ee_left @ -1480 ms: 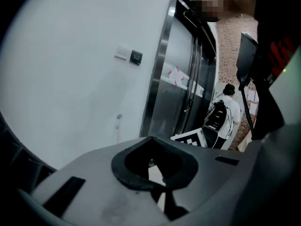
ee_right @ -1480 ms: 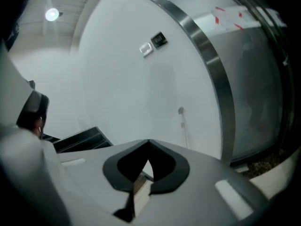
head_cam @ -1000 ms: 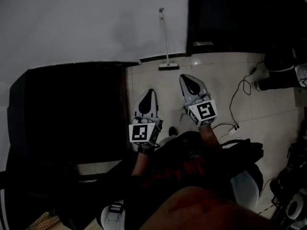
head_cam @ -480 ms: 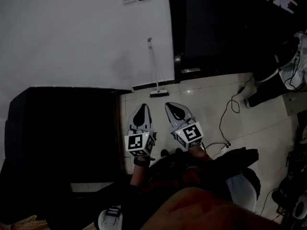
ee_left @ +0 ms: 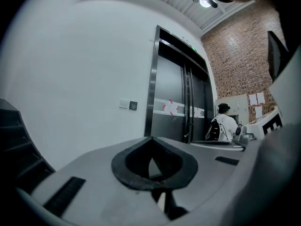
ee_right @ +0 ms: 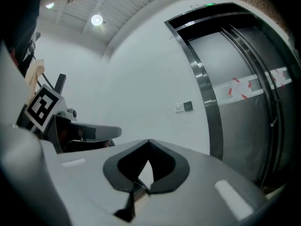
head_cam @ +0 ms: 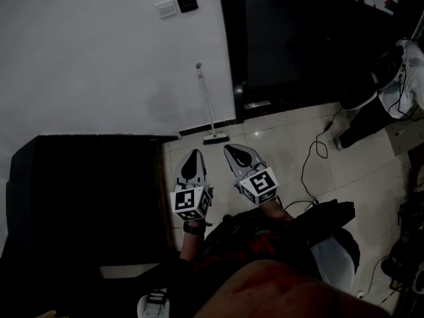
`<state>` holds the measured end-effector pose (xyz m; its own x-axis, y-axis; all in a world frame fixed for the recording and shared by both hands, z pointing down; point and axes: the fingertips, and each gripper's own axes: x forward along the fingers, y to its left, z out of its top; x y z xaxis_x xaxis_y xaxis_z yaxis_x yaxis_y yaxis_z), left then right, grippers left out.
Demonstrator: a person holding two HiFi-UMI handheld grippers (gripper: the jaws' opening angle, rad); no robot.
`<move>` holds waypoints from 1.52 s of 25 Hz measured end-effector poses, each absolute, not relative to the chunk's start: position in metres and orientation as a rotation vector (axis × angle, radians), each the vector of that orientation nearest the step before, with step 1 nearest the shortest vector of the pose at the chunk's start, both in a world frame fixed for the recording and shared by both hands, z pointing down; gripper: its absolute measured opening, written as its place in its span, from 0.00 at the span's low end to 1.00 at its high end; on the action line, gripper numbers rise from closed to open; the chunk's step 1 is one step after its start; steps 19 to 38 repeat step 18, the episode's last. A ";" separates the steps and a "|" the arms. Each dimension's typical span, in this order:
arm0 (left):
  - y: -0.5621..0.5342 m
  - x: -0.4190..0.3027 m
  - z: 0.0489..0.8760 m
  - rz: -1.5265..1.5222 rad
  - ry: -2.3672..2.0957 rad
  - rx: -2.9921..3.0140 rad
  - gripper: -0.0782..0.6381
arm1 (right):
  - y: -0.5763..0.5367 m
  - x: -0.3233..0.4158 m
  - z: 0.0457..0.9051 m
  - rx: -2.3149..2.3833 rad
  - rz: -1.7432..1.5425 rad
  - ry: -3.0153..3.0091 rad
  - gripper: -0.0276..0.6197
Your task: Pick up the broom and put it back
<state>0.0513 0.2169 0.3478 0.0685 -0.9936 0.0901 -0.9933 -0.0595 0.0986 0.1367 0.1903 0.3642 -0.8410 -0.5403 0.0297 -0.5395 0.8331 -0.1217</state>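
Observation:
A broom (head_cam: 207,105) with a thin pale handle leans upright against the white wall, its dark head (head_cam: 216,139) on the tiled floor beside the door frame. My left gripper (head_cam: 193,154) and right gripper (head_cam: 229,149) are held side by side just in front of the broom head, pointing at the wall and apart from the broom. Both are shut with nothing between the jaws. In the left gripper view the left gripper's (ee_left: 151,138) tips meet, and in the right gripper view the right gripper's (ee_right: 149,141) do the same. Neither gripper view shows the broom.
A large black piece of furniture (head_cam: 86,191) fills the left, close beside my left gripper. A dark lift door (head_cam: 291,38) stands right of the broom. A cable (head_cam: 311,158) and a dark bag (head_cam: 328,217) lie on the floor at right, where a person (head_cam: 387,71) stands.
The head view has tilted up, so more wall, a wall switch and the lift door show. Both grippers rose a little early on, then held still, shut and empty.

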 end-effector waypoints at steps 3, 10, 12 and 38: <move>0.220 0.053 0.346 -0.007 -2.044 2.223 0.12 | 0.196 0.136 0.362 -0.889 -0.183 2.995 0.04; 0.202 0.056 0.348 -0.010 -1.967 2.275 0.12 | 0.191 0.127 0.362 -0.910 -0.201 2.994 0.04; 0.211 0.062 0.348 -0.010 -1.959 2.297 0.12 | 0.201 0.130 0.363 -0.913 -0.194 2.994 0.04; 0.240 0.082 0.340 -0.067 -1.937 2.277 0.12 | 0.233 0.147 0.356 -0.922 -0.183 2.999 0.04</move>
